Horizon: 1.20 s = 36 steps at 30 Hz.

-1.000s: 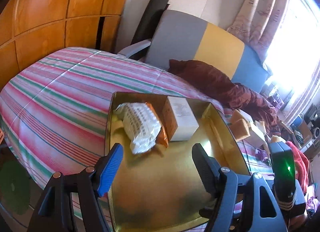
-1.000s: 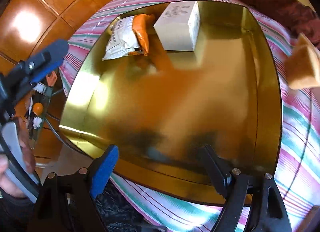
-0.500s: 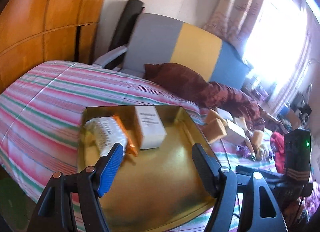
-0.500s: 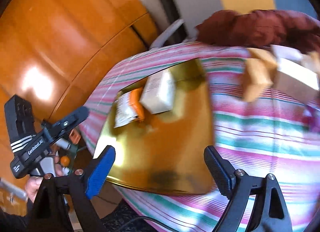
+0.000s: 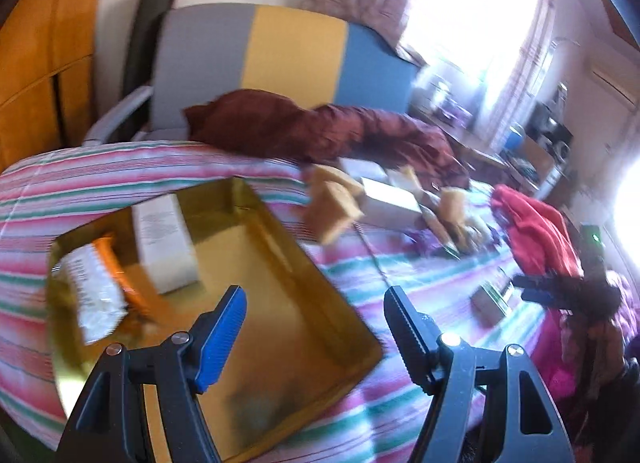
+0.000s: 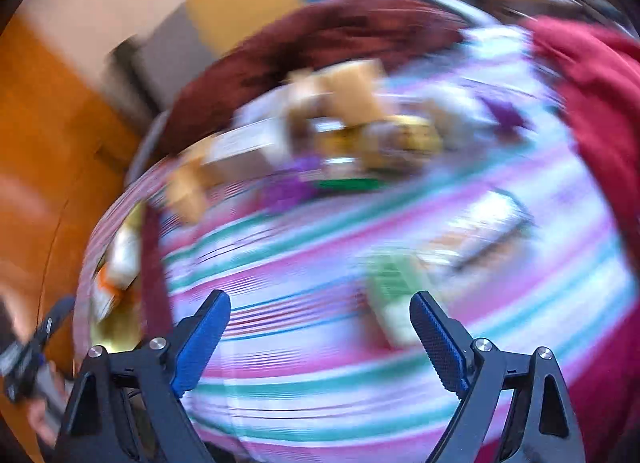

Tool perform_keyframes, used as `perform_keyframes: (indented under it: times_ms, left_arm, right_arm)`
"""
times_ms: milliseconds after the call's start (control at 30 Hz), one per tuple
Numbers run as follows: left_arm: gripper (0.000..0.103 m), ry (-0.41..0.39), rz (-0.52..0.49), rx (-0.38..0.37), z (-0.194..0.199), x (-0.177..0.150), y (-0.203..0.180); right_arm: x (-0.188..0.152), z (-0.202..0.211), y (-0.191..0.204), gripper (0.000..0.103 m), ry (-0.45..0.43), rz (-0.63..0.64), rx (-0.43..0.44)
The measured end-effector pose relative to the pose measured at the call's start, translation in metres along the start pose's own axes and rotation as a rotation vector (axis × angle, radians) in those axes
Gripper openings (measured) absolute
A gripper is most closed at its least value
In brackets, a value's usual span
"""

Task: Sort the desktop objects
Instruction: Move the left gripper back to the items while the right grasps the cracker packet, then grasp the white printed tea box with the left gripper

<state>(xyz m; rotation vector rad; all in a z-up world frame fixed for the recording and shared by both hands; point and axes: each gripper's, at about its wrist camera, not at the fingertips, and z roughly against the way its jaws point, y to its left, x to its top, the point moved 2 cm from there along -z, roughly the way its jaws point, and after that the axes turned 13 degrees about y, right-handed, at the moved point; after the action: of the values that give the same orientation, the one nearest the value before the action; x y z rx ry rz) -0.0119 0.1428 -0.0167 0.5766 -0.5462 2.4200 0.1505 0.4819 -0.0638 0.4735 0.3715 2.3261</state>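
A gold tray lies on the striped cloth and holds a white box and a white-and-orange snack packet. My left gripper hovers open over the tray's near right part, with nothing between its fingers. A pile of tan and white boxes lies further right on the cloth. The right wrist view is heavily blurred. My right gripper is open and empty above the cloth, with a green-and-white box just beyond its right finger. The pile of boxes lies further off, and the tray shows at the left edge.
A dark red blanket and a grey, yellow and blue chair lie behind the table. A red cloth covers the right end. A small flat box sits on the cloth near it. Wooden panels stand at the left.
Both grippers swung from the tray towards the right. The right view went from over the tray to the cloth with the loose boxes. The tray's contents have not moved.
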Motion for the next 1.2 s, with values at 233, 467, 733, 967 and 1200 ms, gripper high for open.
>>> perform_keyframes:
  times_ms: [233,467,733,967,1200]
  left_arm:
    - [0.072,0.048,-0.102,-0.021,-0.018,0.002,-0.035]
    - [0.072,0.102,-0.128,-0.028,-0.036,0.000,-0.049]
    - [0.072,0.144,-0.188,-0.026,-0.055,0.011,-0.072]
    - [0.072,0.186,-0.254,-0.044,-0.084,0.037,-0.096]
    - [0.072,0.250,-0.299,-0.055,-0.112,0.069,-0.114]
  right_arm:
    - [0.022,-0.016,-0.080,0.079,0.067,-0.286,-0.033]
    - [0.055,-0.035,-0.091,0.080,0.061,-0.287,-0.079]
    - [0.077,-0.054,-0.068,0.058,0.032,-0.027,-0.289]
    - [0.073,-0.059,-0.053,0.055,0.055,0.108,-0.373]
    - [0.074,-0.062,-0.047,0.057,0.076,0.122,-0.373]
